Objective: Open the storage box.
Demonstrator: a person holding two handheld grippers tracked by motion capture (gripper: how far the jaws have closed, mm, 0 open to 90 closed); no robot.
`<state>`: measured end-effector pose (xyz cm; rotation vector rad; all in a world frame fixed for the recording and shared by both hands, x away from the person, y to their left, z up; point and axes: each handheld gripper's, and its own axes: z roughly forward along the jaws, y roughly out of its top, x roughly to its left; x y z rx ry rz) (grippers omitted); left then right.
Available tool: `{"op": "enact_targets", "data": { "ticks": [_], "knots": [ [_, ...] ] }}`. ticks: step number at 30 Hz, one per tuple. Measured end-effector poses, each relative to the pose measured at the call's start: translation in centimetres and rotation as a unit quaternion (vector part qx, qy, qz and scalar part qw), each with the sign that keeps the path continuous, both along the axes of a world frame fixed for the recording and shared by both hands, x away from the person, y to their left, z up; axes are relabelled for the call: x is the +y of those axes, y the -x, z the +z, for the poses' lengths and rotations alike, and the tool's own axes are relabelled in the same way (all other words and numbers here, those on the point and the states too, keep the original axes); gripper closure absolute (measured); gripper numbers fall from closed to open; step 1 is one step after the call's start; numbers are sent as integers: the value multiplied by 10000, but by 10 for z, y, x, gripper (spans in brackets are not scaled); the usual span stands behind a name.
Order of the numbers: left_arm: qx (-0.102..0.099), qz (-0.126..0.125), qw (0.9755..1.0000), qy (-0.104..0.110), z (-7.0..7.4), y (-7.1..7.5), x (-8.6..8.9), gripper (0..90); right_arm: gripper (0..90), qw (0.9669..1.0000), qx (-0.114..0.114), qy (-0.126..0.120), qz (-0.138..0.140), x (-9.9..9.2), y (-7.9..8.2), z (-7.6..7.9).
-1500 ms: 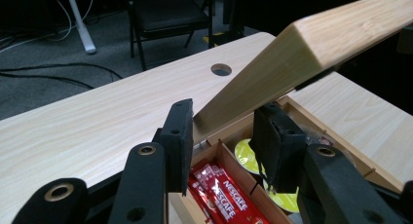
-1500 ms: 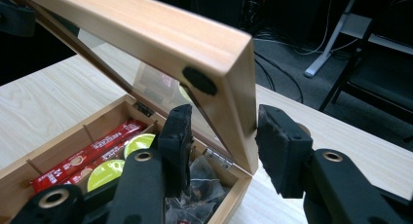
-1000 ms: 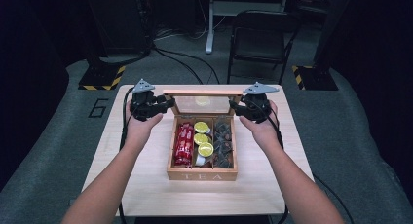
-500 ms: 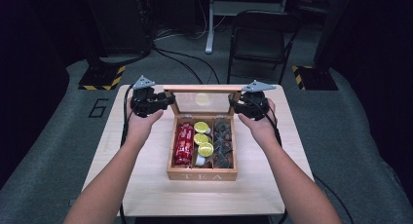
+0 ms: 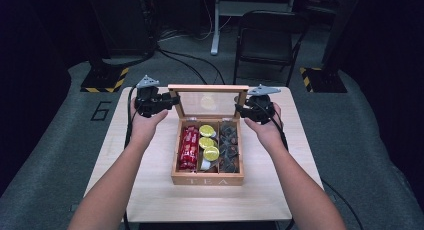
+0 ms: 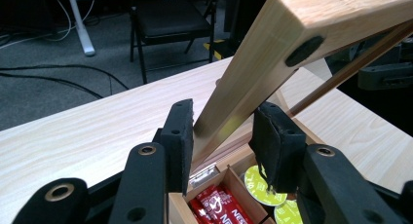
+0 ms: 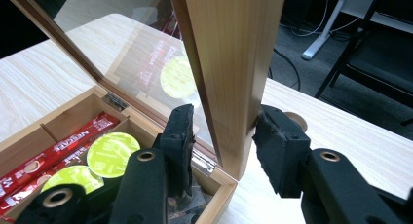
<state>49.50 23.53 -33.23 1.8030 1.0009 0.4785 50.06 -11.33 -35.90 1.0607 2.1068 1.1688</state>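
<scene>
Compared with a second ago, the glass-paned wooden lid (image 5: 208,101) of the wooden tea box (image 5: 207,179) is seen standing steeper: earlier it lay tilted forward over the compartments, and now it is raised close to upright, its top rail lifted towards the back of the tabletop (image 5: 150,190). From this it is judged that the lid is being swung open on its rear hinges and that the swing is nearly finished; what remains is probably to set it at rest and let go.

The left gripper (image 6: 221,136) is clamped on the lid's left side rail, its jaws pressed on either face of the wood. The right gripper (image 7: 224,136) is closed on the right side rail in the same way. In the high view the left gripper (image 5: 167,102) and the right gripper (image 5: 243,110) are seen at the lid's two upright edges.

The box is placed at the middle of the tabletop, with its "TEA" front towards the person. The lid's long axis is laid across the tabletop from left to right, and its glass face is turned towards the person. Red sachets (image 5: 189,147), green-topped capsules (image 5: 209,144) and dark pieces (image 5: 229,145) are held in the compartments.
</scene>
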Motion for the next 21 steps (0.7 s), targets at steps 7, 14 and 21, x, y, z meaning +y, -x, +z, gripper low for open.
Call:
{"op": "enact_targets", "data": {
  "ticks": [7,14,21],
  "knots": [
    [39,10,10000,-13,2,-3,0,603,578,9999,41,-85,-36,0,-5,-4],
    [40,80,10000,-8,2,-7,-2,605,579,10000,57,-8,-68,2,-10,-8],
    [65,133,9999,33,3,-9,-2,607,582,9999,99,26,-75,2,-12,-10]
  ]
}}
